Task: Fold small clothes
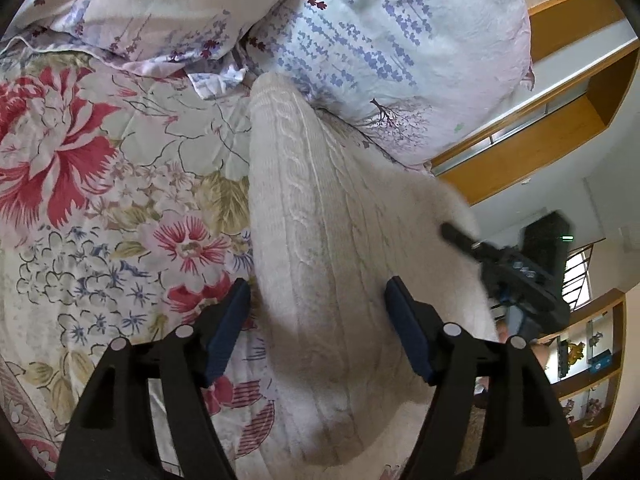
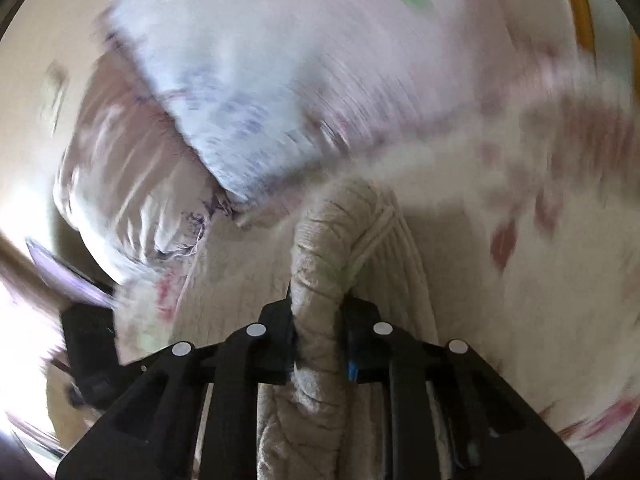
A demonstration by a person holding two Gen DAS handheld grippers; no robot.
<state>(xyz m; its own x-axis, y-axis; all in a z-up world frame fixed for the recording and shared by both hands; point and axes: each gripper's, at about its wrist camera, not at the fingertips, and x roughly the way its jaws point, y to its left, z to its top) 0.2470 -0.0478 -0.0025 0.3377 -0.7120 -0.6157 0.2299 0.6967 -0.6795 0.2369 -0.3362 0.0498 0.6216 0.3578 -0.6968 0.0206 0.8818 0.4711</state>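
A cream cable-knit garment (image 1: 312, 200) lies lengthwise on the bed, one end near the pillows and the other under my left gripper. My left gripper (image 1: 316, 312) hangs open just above it, with the knit's near part between the blue pads (image 1: 228, 320) and neither pad pressing on it. My right gripper (image 2: 318, 312) is shut on a bunched fold of the same knit (image 2: 320, 248), which rises up out of its jaws. In the left wrist view the right gripper (image 1: 456, 234) is at the garment's right edge, lifting it. The right wrist view is heavily blurred.
A floral quilt (image 1: 100, 200) covers the bed on the left. Two lavender-print pillows (image 1: 400, 40) (image 1: 140, 8) lie at the far end. A wooden headboard ledge (image 1: 520, 160) and a shelf with small objects (image 1: 592, 360) stand to the right.
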